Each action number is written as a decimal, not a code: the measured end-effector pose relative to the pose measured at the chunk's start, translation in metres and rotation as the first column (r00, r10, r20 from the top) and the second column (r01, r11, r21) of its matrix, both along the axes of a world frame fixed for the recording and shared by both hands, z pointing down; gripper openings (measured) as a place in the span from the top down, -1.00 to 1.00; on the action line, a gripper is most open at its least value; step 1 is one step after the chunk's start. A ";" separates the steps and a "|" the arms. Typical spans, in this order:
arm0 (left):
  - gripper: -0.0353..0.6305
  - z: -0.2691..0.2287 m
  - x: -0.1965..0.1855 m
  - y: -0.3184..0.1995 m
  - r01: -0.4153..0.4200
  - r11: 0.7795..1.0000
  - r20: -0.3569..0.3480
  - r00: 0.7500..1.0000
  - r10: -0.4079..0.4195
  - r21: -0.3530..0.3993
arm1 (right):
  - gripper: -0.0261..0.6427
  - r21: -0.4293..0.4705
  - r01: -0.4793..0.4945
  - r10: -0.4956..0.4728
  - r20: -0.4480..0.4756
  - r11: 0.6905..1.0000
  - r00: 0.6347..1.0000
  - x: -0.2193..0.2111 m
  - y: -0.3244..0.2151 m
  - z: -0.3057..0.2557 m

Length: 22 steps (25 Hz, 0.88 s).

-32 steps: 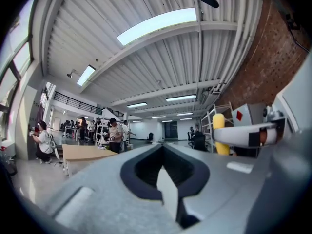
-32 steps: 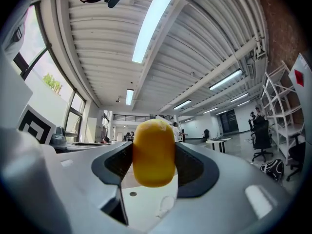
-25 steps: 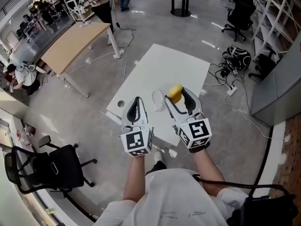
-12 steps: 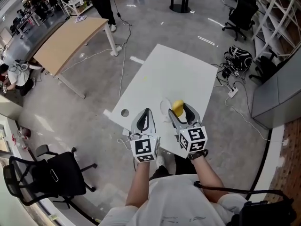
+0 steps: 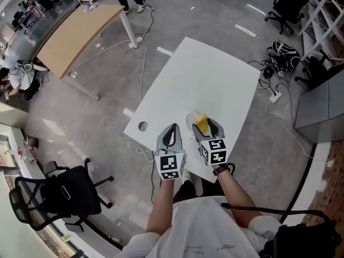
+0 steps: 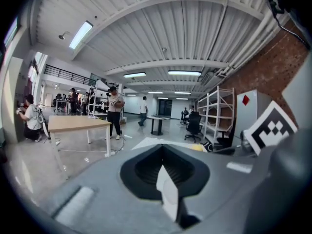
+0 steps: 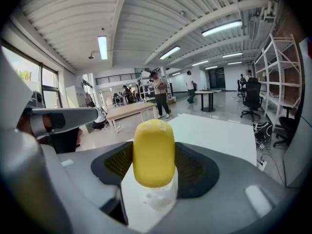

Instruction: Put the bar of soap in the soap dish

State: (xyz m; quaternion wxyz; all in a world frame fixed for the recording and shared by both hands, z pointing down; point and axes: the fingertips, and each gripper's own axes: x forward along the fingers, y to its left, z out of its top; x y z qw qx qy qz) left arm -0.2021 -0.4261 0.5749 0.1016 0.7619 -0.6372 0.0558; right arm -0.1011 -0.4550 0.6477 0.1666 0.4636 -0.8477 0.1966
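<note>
The yellow bar of soap (image 5: 201, 123) is held upright between the fingers of my right gripper (image 5: 204, 126), which is shut on it. In the right gripper view the bar of soap (image 7: 153, 152) fills the middle, and the translucent white soap dish (image 7: 161, 198) shows just under it on the white table (image 7: 214, 133). In the head view the soap dish (image 5: 191, 119) lies near the table's front edge, partly hidden by the soap. My left gripper (image 5: 171, 129) hovers beside it to the left, jaws together and holding nothing. The left gripper (image 6: 163, 152) looks out across the room.
The white table (image 5: 215, 79) has a round cable hole (image 5: 142, 126) at its front left corner and a small yellow speck (image 5: 168, 81). A wooden table (image 5: 75, 34) stands at the far left, a black office chair (image 5: 59, 195) at the near left, and cables (image 5: 279, 52) lie to the right.
Both grippers have gone down towards the table's front edge. The soap has stayed held and now sits right at the soap dish. The left gripper has stayed shut.
</note>
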 end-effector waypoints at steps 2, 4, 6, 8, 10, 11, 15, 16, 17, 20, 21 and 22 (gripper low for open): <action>0.89 0.018 0.003 -0.001 -0.001 0.999 0.003 1.000 0.002 -0.032 | 0.10 -0.054 0.005 -0.006 -0.022 0.999 1.000 -0.001 -0.004 0.027; 0.89 0.033 0.002 -0.001 0.000 0.998 0.003 1.000 0.000 -0.057 | 0.10 -0.108 0.003 -0.007 -0.039 0.994 0.999 -0.005 -0.007 0.052; 0.89 0.047 0.002 -0.003 0.008 0.996 -0.005 1.000 -0.008 -0.088 | 0.10 -0.150 -0.003 -0.005 -0.049 0.989 0.999 -0.007 -0.011 0.070; 0.89 0.061 0.001 -0.006 0.021 0.992 -0.022 0.999 -0.024 -0.124 | 0.10 -0.173 0.001 -0.011 -0.056 0.985 0.998 -0.011 -0.016 0.083; 0.89 0.073 -0.003 -0.007 0.039 0.988 -0.032 0.999 -0.045 -0.150 | 0.10 -0.188 0.013 -0.025 -0.064 0.982 0.998 -0.018 -0.020 0.094; 0.89 0.078 -0.005 -0.006 0.047 0.986 -0.033 0.998 -0.053 -0.160 | 0.10 -0.195 0.017 -0.032 -0.071 0.981 0.997 -0.021 -0.021 0.100; 0.89 0.089 -0.008 -0.003 0.057 0.981 -0.025 0.998 -0.063 -0.186 | 0.10 -0.228 0.013 -0.037 -0.101 0.974 0.994 -0.028 -0.020 0.118; 0.89 0.090 -0.009 -0.004 0.059 0.980 -0.023 0.998 -0.065 -0.189 | 0.10 -0.238 0.008 -0.034 -0.106 0.971 0.994 -0.028 -0.020 0.121; 0.89 0.091 -0.010 -0.005 0.062 0.980 -0.021 0.998 -0.067 -0.191 | 0.10 -0.249 0.004 -0.033 -0.110 0.968 0.993 -0.029 -0.020 0.125; 0.89 0.092 -0.015 -0.006 0.067 0.979 -0.019 0.997 -0.072 -0.193 | 0.10 -0.275 -0.003 -0.031 -0.121 0.961 0.992 -0.031 -0.020 0.135; 0.89 0.092 -0.016 -0.005 0.069 0.979 -0.018 0.997 -0.074 -0.192 | 0.10 -0.278 -0.005 -0.031 -0.126 0.961 0.992 -0.031 -0.021 0.137; 0.89 0.093 -0.017 -0.005 0.072 0.979 -0.017 0.997 -0.077 -0.191 | 0.10 -0.280 -0.008 -0.030 -0.131 0.960 0.991 -0.031 -0.022 0.138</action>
